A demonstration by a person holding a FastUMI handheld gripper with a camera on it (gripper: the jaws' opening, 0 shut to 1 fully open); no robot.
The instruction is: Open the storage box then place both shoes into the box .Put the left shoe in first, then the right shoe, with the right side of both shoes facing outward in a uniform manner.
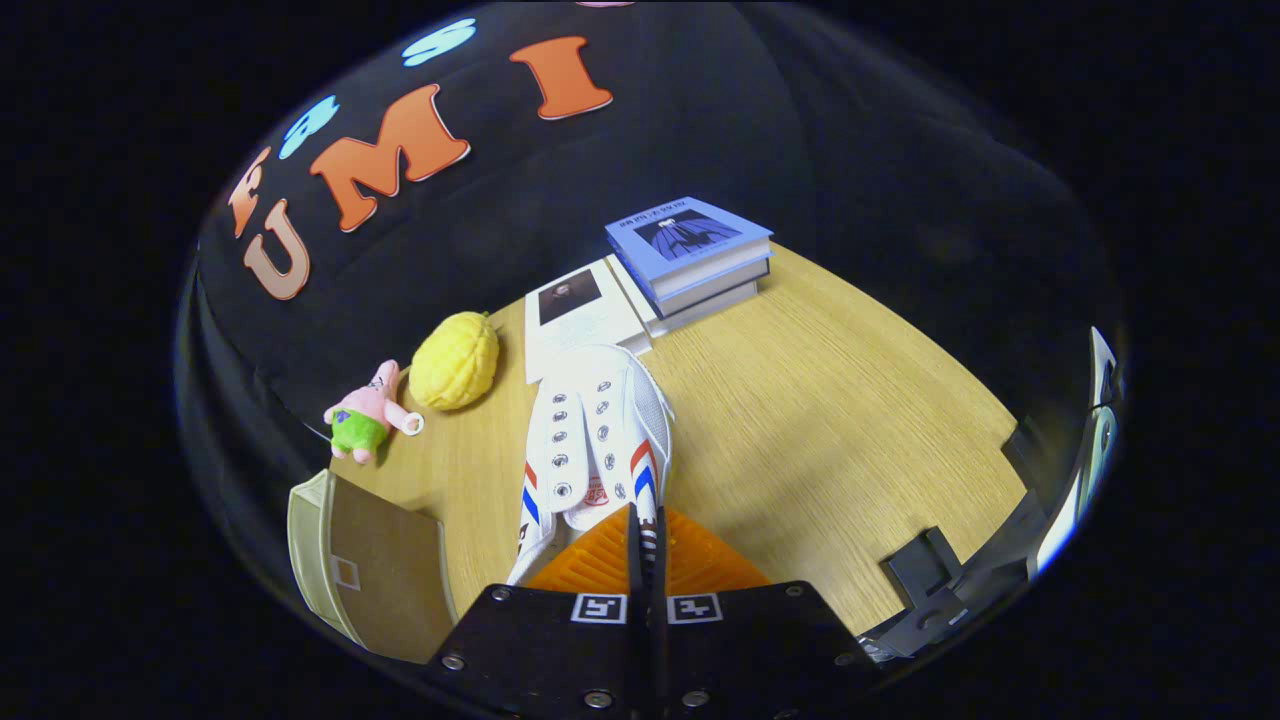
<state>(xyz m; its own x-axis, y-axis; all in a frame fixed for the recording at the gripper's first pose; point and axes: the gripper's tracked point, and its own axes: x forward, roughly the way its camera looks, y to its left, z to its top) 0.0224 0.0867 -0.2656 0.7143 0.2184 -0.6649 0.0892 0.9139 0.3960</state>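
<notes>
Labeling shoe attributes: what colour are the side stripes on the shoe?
Red and blue stripes on the white shoe, held in the gripper; clearest in the gripper view.

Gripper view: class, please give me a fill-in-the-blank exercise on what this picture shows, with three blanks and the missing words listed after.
1. The gripper has its fingers closed on the rim of a white ____.
2. The yellow toy lies between the pink plush and the white ____.
3. The stack of books lies beyond the fingers on the ____ table.

Missing words: shoe; shoe; wooden
</notes>
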